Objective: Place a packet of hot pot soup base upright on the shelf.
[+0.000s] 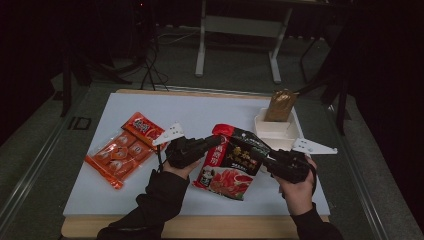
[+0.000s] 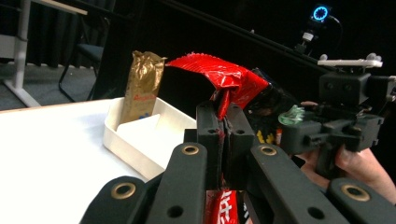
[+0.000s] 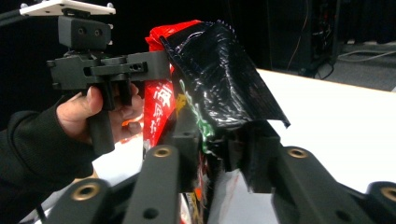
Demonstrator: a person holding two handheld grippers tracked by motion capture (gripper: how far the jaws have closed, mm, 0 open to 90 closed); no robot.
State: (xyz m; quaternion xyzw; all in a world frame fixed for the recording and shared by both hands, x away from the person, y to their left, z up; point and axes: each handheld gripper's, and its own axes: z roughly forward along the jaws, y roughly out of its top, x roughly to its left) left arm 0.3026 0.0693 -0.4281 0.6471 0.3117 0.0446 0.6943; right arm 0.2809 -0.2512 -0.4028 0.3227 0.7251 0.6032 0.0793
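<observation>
A red and black snack bag [image 1: 232, 167] is held up over the middle of the white board. My left gripper [image 1: 216, 142] is shut on its red top edge; in the left gripper view the jaws pinch the crumpled red foil [image 2: 219, 74] tight. My right gripper [image 1: 265, 162] is at the bag's right side. In the right gripper view the black edge of the bag [image 3: 210, 70] hangs between the jaws of my right gripper [image 3: 219, 144], which stand a little apart with a gap still showing beside it.
An orange packet of small sachets [image 1: 122, 150] lies flat on the left of the board. A white tray [image 1: 272, 129] at the back right holds an upright gold bag [image 1: 280, 106]. The wooden table edge runs along the front.
</observation>
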